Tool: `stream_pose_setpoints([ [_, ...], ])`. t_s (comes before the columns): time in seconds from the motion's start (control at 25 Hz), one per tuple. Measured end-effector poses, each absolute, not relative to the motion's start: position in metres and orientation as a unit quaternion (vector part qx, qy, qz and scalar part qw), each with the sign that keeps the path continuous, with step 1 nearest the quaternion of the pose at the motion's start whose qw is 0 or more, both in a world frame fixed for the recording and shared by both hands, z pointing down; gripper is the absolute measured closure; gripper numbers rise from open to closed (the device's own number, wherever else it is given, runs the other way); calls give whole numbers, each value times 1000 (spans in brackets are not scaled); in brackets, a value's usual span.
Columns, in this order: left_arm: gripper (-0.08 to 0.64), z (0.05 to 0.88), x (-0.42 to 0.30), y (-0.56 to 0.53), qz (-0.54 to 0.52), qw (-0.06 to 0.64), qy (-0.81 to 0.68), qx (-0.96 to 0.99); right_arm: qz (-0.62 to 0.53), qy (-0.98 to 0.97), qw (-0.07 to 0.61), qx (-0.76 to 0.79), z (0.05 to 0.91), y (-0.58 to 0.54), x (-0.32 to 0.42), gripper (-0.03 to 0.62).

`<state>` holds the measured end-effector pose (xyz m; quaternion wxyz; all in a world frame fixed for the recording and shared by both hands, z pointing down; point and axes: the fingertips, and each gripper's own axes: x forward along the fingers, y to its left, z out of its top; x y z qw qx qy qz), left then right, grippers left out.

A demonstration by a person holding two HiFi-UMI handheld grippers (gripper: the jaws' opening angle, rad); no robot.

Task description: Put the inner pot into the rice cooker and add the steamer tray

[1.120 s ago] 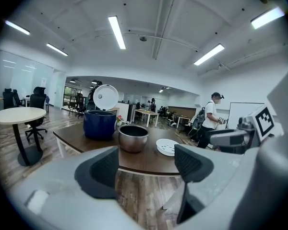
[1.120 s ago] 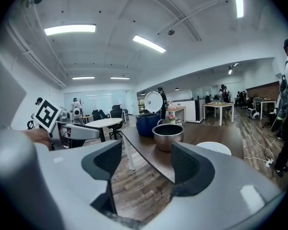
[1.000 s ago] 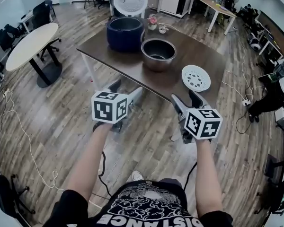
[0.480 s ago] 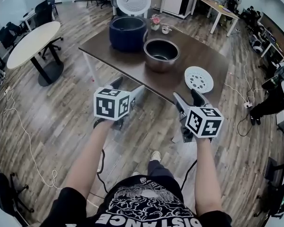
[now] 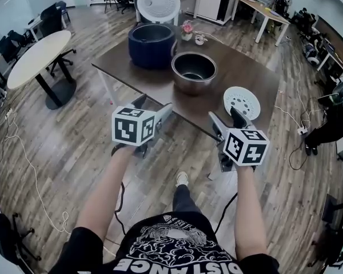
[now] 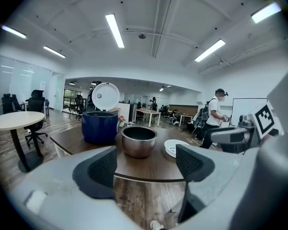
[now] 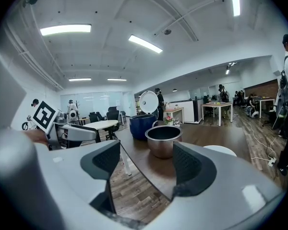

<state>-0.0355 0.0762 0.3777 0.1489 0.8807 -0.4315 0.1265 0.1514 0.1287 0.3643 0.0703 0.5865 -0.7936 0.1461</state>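
Note:
A dark blue rice cooker (image 5: 152,44) with its white lid raised stands at the far left of the brown table (image 5: 131,75). The steel inner pot (image 5: 194,72) sits beside it, mid-table. A white perforated steamer tray (image 5: 242,102) lies at the right. My left gripper (image 5: 153,111) and right gripper (image 5: 225,120) hover open and empty over the floor, short of the table's near edge. The left gripper view shows the cooker (image 6: 100,126), pot (image 6: 138,141) and tray (image 6: 175,147) ahead. The right gripper view shows the pot (image 7: 163,140) and cooker (image 7: 143,125).
A small flower pot (image 5: 186,29) stands behind the cooker. A round white table (image 5: 37,52) with chairs is at the left. Cables trail over the wooden floor (image 5: 57,147). A person with a backpack (image 6: 212,117) stands beyond the table's right side.
The table and its objects have drawn slightly nearer as the person steps forward. Both grippers stay open, held about the same.

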Motion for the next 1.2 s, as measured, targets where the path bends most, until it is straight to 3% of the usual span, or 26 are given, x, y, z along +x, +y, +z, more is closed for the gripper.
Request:
stream_pose_setpoints([
  [1.2, 173, 398, 30, -166, 144, 190, -458, 856, 197, -800, 90, 559, 395, -123, 227, 262],
])
